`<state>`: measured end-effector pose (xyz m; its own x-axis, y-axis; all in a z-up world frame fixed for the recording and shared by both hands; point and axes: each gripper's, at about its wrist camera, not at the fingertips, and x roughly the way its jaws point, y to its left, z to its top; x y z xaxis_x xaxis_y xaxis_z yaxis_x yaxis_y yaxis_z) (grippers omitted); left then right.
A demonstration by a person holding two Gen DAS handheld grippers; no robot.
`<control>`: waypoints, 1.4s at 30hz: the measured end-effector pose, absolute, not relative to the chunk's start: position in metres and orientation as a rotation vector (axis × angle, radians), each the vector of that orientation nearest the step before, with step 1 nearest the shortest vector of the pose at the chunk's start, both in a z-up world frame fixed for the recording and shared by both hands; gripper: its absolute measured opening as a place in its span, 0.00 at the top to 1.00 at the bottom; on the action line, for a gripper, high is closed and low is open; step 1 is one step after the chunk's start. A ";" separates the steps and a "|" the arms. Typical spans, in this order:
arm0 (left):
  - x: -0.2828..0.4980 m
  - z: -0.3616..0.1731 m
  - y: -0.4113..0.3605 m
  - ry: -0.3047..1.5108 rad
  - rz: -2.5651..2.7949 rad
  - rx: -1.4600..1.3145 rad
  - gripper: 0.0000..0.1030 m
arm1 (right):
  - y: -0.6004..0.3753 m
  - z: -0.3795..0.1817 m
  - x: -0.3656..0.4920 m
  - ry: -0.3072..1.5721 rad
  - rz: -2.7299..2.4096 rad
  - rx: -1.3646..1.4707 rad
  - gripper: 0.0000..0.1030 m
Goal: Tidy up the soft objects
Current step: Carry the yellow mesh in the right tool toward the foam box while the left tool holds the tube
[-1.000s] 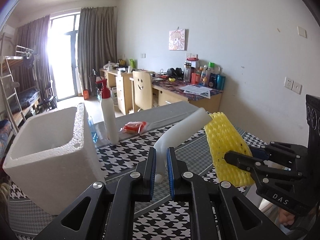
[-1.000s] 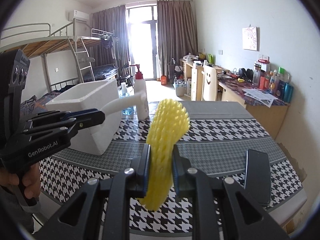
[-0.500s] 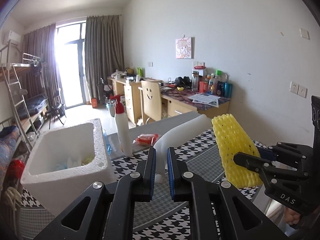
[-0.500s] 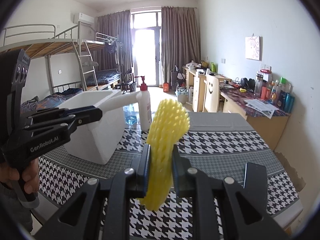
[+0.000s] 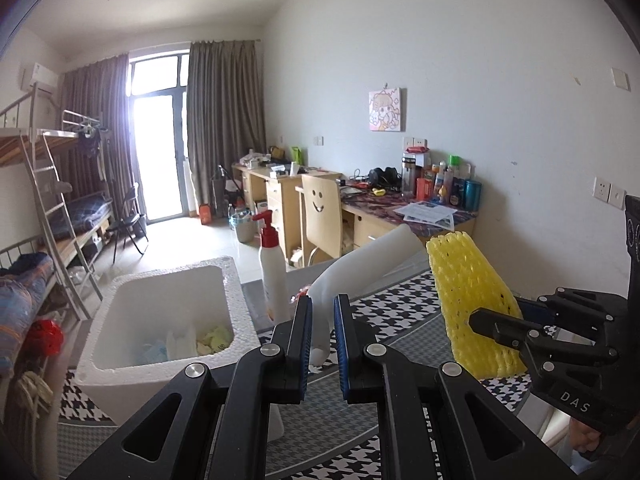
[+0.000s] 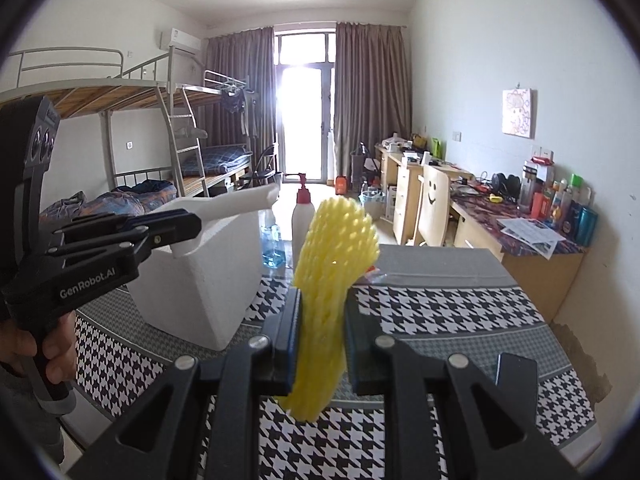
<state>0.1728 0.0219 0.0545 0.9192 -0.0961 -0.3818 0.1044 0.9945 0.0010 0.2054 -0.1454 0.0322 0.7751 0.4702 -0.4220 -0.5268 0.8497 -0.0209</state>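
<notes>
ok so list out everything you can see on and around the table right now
white foam sleeve: 1, white, held up above the table in the left gripper
yellow foam net: 1, yellow, held upright in the right gripper
styrofoam box: 1, white, open top, on the table's left side, soft scraps inside
pump bottle: 1, white with red pump, standing beside the box
red packet: 1, red, mostly hidden behind the held items
dark flat object: 1, on the table's right edge, cannot tell what
table: 1, black and white houndstooth cover
smiley chair: 1, wood, by the desks
left gripper: 1, black, blue-padded fingers shut on the sleeve
right gripper: 1, black, fingers shut on the net
</notes>
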 end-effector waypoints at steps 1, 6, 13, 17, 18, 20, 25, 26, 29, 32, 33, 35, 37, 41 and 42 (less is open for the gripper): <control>0.173 0.056 0.024 0.388 -0.097 0.018 0.88 | -0.145 0.033 0.206 0.417 0.544 -0.143 0.78; 0.177 0.061 0.030 0.385 -0.064 0.015 0.88 | -0.138 0.039 0.207 0.407 0.563 -0.150 0.78; 0.178 0.066 0.044 0.373 -0.017 -0.002 0.88 | -0.128 0.045 0.217 0.407 0.589 -0.148 0.78; 0.179 0.068 0.049 0.372 0.013 -0.007 0.88 | -0.123 0.048 0.220 0.407 0.609 -0.148 0.78; 0.180 0.069 0.051 0.373 0.019 -0.008 0.88 | -0.122 0.050 0.220 0.407 0.615 -0.149 0.78; 0.181 0.069 0.054 0.378 0.032 -0.010 0.88 | -0.117 0.052 0.221 0.404 0.629 -0.151 0.78; 0.183 0.068 0.064 0.378 0.050 -0.023 0.88 | -0.106 0.055 0.224 0.405 0.648 -0.160 0.78; 0.184 0.068 0.066 0.383 0.054 -0.023 0.88 | -0.104 0.055 0.225 0.405 0.650 -0.161 0.78; 0.185 0.067 0.075 0.389 0.072 -0.031 0.88 | -0.094 0.058 0.229 0.418 0.674 -0.161 0.78; 0.186 0.067 0.080 0.397 0.089 -0.034 0.88 | -0.087 0.058 0.231 0.416 0.694 -0.162 0.78; 0.185 0.067 0.082 0.398 0.094 -0.032 0.88 | -0.085 0.059 0.232 0.420 0.700 -0.158 0.78; 0.185 0.067 0.083 0.394 0.098 -0.030 0.88 | -0.081 0.059 0.235 0.437 0.709 -0.156 0.78; 0.185 0.068 0.086 0.396 0.106 -0.031 0.88 | -0.076 0.060 0.236 0.445 0.726 -0.155 0.78; 0.188 0.070 0.090 0.398 0.121 -0.037 0.88 | -0.067 0.063 0.236 0.442 0.735 -0.168 0.78; 0.189 0.070 0.091 0.400 0.127 -0.038 0.88 | -0.063 0.064 0.237 0.444 0.740 -0.170 0.78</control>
<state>0.1893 0.0914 0.0703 0.9131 0.1155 -0.3910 -0.1305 0.9914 -0.0120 0.2373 -0.0631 0.0637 0.6513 0.6125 -0.4479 -0.6834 0.7300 0.0046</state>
